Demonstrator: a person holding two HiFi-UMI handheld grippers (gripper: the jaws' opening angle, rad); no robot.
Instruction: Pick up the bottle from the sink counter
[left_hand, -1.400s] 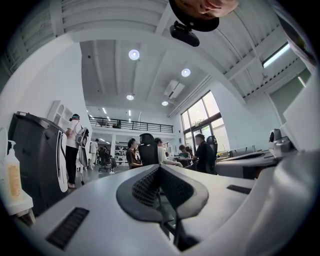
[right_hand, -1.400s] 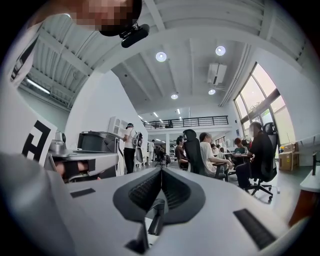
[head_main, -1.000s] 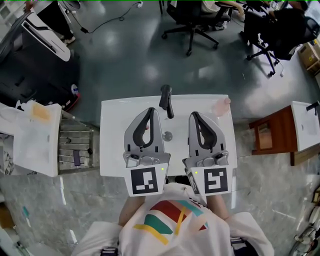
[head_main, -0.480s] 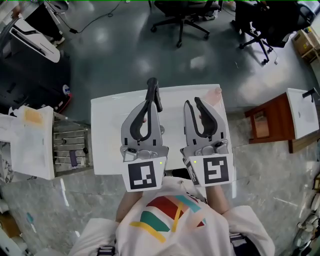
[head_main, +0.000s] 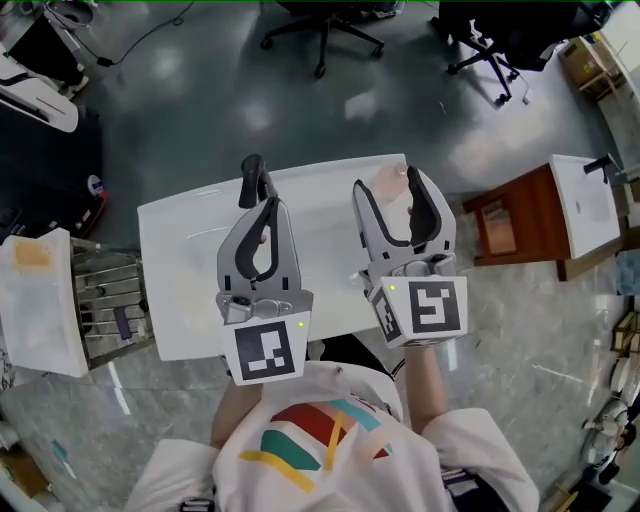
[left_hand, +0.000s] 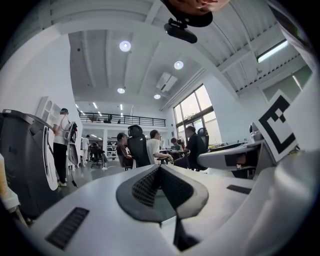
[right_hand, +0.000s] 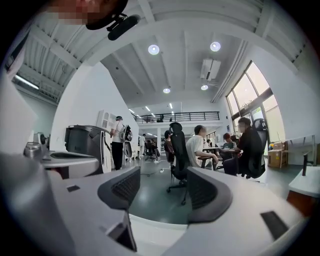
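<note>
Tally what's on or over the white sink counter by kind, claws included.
Claws: 2, left claw and right claw
Faucet: 1
Bottle: 1
Total: 4

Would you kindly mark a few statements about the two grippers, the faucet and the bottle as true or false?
1. The left gripper is shut and empty. True.
2. The right gripper is shut on the bottle. False: its jaws have just been opening and stand apart, with nothing between them.
3. The faucet is black. True.
4. The bottle sits right beside the faucet. False: it is near the far right corner of the counter, by the right gripper.
</note>
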